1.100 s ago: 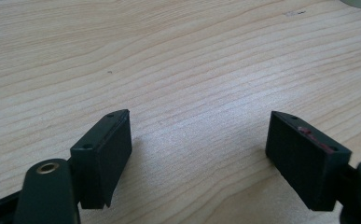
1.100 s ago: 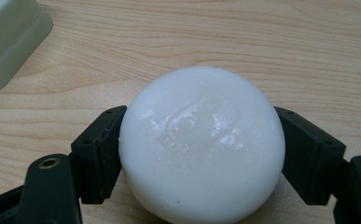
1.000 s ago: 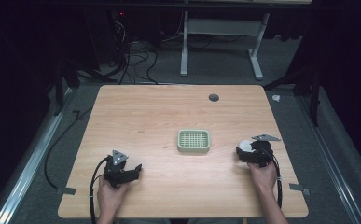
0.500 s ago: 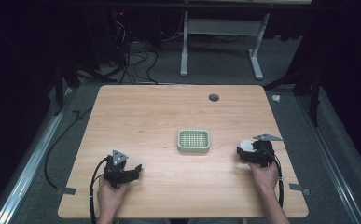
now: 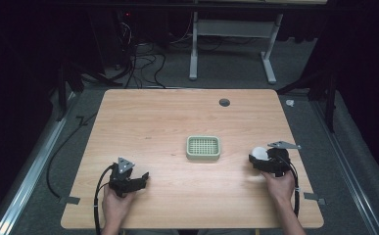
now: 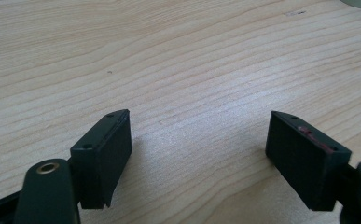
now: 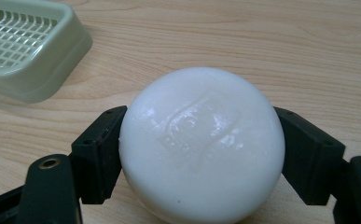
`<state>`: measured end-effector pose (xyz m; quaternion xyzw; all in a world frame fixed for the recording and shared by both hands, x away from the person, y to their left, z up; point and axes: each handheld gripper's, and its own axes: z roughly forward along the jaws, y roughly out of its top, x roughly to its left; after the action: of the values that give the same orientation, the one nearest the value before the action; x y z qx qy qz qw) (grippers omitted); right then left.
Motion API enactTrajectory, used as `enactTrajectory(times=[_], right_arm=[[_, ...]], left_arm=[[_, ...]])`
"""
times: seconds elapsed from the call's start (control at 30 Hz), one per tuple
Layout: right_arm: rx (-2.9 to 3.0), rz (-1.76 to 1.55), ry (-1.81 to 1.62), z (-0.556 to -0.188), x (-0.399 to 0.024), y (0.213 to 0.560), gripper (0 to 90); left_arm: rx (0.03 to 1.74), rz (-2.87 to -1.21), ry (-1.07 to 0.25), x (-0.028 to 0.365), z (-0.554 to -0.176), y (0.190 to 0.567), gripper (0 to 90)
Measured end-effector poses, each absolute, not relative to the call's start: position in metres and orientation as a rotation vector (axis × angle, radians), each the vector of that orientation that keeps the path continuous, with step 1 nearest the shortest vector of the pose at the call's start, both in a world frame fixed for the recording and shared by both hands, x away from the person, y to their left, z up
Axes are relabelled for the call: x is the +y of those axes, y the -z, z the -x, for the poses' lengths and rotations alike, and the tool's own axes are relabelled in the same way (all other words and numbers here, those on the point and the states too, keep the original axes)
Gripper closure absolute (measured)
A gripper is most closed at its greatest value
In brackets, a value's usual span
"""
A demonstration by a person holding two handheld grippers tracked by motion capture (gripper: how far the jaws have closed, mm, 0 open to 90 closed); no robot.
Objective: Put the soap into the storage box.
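Right gripper view puts the white soap (image 7: 201, 144) at lower centre, clamped between the right tongs (image 7: 201, 158), with the green soap dish (image 7: 26, 51) at upper left. High view has the left tongs (image 5: 138, 180) released at lower left over the worktop (image 5: 177, 122).

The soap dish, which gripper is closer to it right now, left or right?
Right. The right gripper, shut on the white soap, sits just right of the soap dish. The left gripper, open, rests farther off, toward the table's near left.
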<state>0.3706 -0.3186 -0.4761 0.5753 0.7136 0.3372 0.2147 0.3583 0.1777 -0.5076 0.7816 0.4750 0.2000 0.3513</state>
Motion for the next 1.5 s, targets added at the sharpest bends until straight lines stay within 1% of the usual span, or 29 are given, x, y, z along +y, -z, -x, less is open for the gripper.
enactTrajectory(times=[0.4, 0.83, 1.5], right_arm=[[2.008, -1.562, -0.951, -0.366, -0.315, 0.469, 24.7], [2.047, -1.498, -1.005, -0.361, -0.301, 0.454, 24.7], [2.102, -1.422, -1.046, -0.369, -0.276, 0.437, 24.7]], left_arm=[[1.229, -2.024, -0.518, 0.178, -0.358, 0.508, 23.0], [1.229, -2.025, -0.518, 0.178, -0.358, 0.508, 23.0], [1.229, -2.023, -0.517, 0.178, -0.358, 0.508, 23.0]])
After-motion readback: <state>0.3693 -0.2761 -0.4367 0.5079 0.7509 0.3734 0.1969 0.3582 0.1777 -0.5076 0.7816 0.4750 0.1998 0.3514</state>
